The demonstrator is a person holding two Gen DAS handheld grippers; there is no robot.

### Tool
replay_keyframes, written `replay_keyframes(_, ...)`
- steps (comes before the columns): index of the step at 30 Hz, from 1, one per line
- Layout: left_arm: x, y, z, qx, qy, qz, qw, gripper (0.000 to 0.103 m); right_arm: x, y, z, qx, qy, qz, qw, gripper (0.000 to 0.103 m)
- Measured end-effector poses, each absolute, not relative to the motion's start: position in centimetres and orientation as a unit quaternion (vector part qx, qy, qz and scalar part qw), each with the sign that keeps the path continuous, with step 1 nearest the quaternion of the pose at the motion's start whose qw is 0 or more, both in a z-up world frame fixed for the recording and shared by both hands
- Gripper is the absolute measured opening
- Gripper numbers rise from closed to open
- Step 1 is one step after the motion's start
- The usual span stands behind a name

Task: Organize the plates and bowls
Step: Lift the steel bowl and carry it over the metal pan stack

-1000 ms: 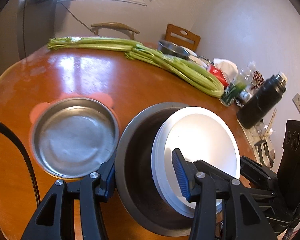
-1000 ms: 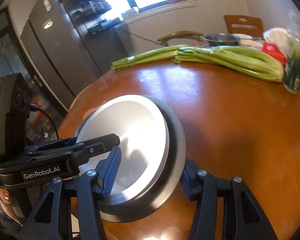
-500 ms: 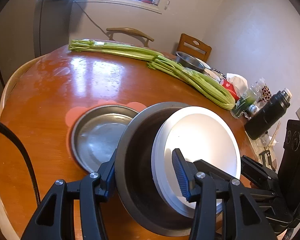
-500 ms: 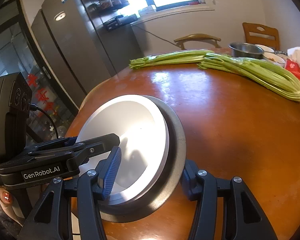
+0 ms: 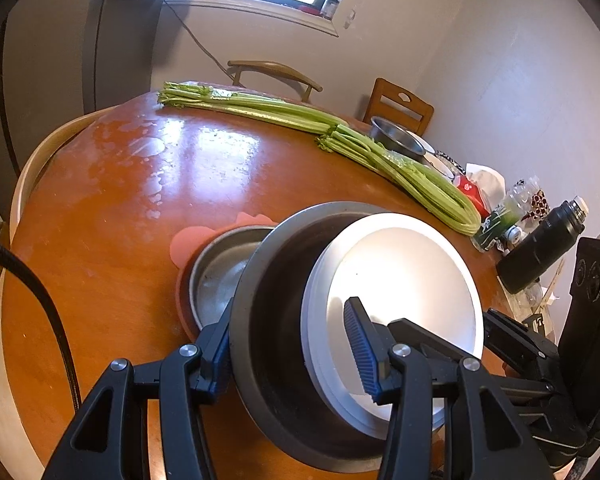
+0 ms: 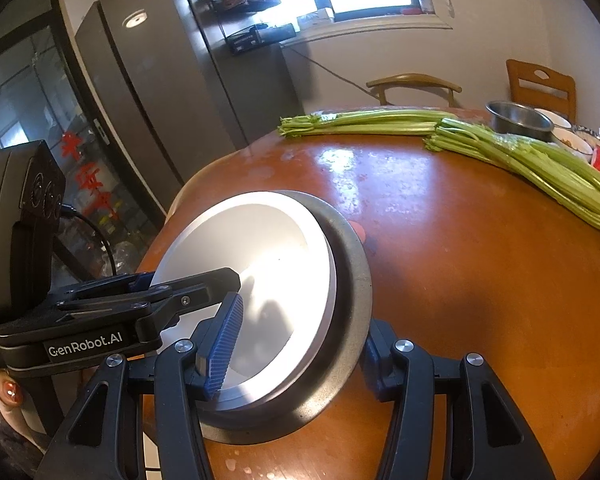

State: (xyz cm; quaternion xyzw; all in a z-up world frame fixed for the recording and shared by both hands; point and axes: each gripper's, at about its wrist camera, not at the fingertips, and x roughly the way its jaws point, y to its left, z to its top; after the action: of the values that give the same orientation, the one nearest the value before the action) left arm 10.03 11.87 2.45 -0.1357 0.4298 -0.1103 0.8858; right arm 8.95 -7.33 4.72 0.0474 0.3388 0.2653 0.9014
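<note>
Round wooden table (image 5: 100, 208): celery (image 5: 340, 140), pink mat (image 5: 188, 240), thermos (image 5: 540, 248).

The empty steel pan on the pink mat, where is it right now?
In the left wrist view the empty steel pan sits on the pink mat, left of centre, partly hidden behind the lifted metal bowl.

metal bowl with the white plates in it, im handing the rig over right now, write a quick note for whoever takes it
Left gripper: shut on the metal bowl, one finger outside the rim, one inside on the white plates.
Right gripper: shut on the opposite rim the same way.
Bowl and plates are tilted, held above the round table.
A second metal pan sits on a pink mat just beyond.
Done: plates stacked in the bowl.
Left: set the bowl down, probably onto the pan.
</note>
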Motion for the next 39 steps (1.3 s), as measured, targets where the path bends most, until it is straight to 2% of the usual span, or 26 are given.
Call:
replay_keyframes(15, 12.3, 14.2, 3.5, -0.132, 0.426, -0.102, 0.889, 0.05, 11.0, -4.8, 6.2, 0.03, 0.333, 0.271, 0.903, 0.056)
replay_keyframes(39, 14.6, 15.0, -0.6, -0.137, 0.454, -0.087, 0.876, 0.05, 13.7, -3.6, 2.9, 0.042, 0.371, 0.27, 0.888, 0.056)
